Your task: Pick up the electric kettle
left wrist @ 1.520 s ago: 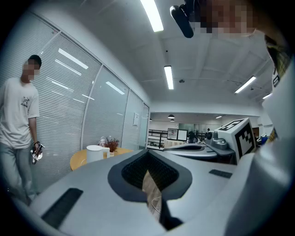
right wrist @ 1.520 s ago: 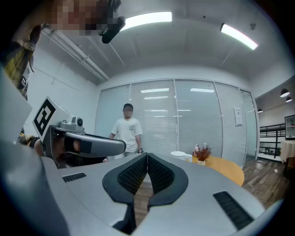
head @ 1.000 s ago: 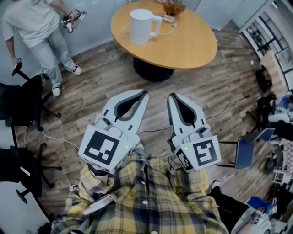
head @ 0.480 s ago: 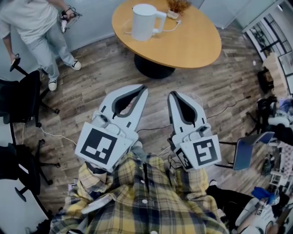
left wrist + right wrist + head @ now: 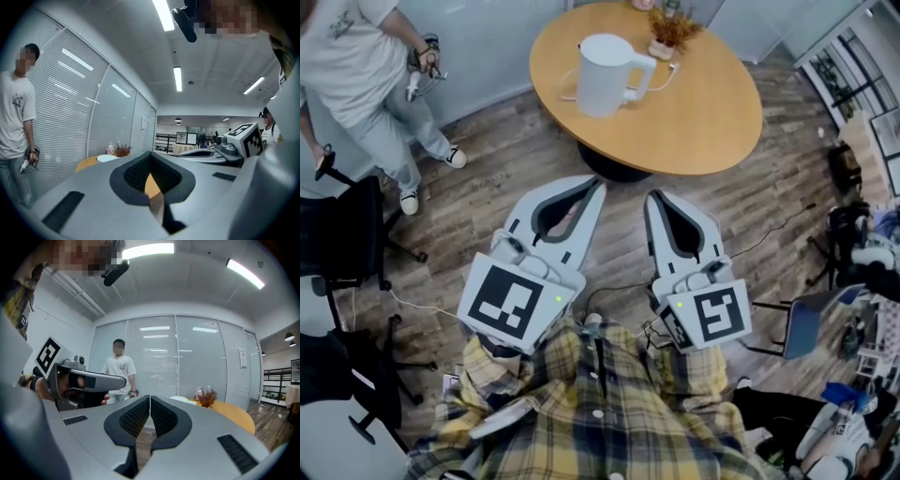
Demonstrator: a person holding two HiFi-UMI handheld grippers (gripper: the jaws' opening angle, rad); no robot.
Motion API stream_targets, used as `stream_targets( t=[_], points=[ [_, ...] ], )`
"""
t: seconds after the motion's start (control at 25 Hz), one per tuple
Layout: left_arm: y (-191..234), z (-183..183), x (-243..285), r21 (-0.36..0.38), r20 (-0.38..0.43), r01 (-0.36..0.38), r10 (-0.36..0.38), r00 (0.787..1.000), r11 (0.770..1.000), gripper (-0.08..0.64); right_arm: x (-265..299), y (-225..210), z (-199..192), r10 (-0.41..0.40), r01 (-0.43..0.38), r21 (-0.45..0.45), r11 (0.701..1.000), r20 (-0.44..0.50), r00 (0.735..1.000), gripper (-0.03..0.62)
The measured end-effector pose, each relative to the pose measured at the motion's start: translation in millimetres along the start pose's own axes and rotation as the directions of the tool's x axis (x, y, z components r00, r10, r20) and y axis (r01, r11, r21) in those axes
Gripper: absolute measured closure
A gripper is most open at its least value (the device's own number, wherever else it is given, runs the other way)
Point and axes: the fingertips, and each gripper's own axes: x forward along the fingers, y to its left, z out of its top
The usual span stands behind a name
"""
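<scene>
The white electric kettle [image 5: 603,73] stands upright on the round wooden table [image 5: 712,103], its handle to the right and a white cord [image 5: 662,81] trailing from it. My left gripper [image 5: 598,184] and right gripper [image 5: 651,196] are held side by side over the wood floor, short of the table's near edge, both pointing at it. Each is shut with nothing between its fingers. In the left gripper view only the kettle's top [image 5: 107,158] shows over the left gripper [image 5: 151,153]. In the right gripper view the kettle's top [image 5: 181,400] shows just beyond the right gripper [image 5: 150,397].
A small pot of dried plants [image 5: 669,28] sits behind the kettle. A person [image 5: 356,56] stands at the upper left by the glass wall. Black office chairs [image 5: 347,225] stand at the left, a blue chair [image 5: 802,319] and clutter at the right. Cables [image 5: 769,225] lie on the floor.
Both grippers have been carried forward toward the table, which now sits nearer and larger in the head view with the kettle. Both stay shut and empty.
</scene>
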Motion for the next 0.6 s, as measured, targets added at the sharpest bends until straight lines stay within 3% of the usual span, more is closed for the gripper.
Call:
stream_targets(
  t=[0.6],
  points=[
    [114,14,44,0.032,-0.023,0.080,-0.079,0.997,0.996,0.557,115,-17,5,-0.101,0.101,0.028,0.994,-0.012,0.995,0.558]
  ],
)
